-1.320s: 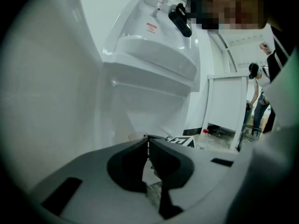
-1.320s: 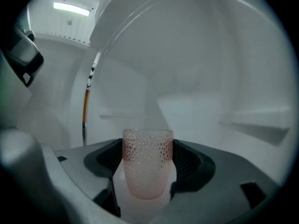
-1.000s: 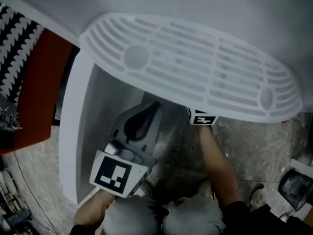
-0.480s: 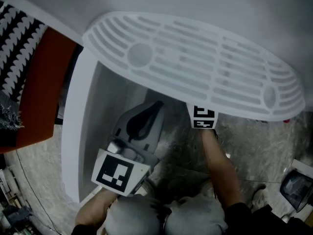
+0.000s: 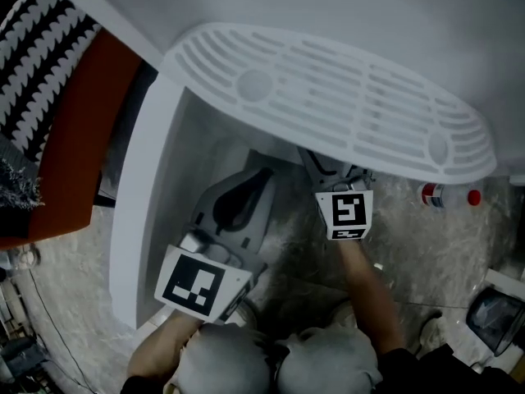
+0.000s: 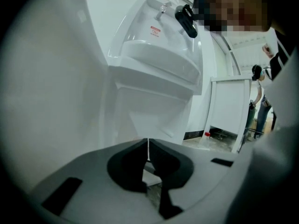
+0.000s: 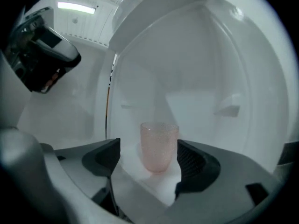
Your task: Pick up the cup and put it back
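Note:
A pink translucent cup [image 7: 159, 146] stands upright on the white ledge inside a white alcove [image 7: 224, 78]. My right gripper [image 7: 148, 158] faces it with its jaws opening; the cup stands in the gap between the fingertips, and neither pad touches it. From the head view only the right gripper's marker cube [image 5: 349, 214] and rear body show, as its jaws are hidden under the white slatted grille [image 5: 344, 105]. The cup is not seen there. My left gripper [image 5: 239, 206] hangs lower left, shut and empty, its jaws [image 6: 148, 155] meeting in a thin line.
A tall white panel [image 5: 143, 220] stands left of the grippers. Further left are an orange-red object [image 5: 74, 146] and black-and-white patterned fabric [image 5: 45, 56]. A red-capped bottle [image 5: 435, 194] lies on the stone floor. A person [image 6: 258, 101] stands far off.
The right gripper has drawn back from under the grille toward me, so its marker cube now shows whole. The left gripper has stayed put. The bottle on the floor has come into view.

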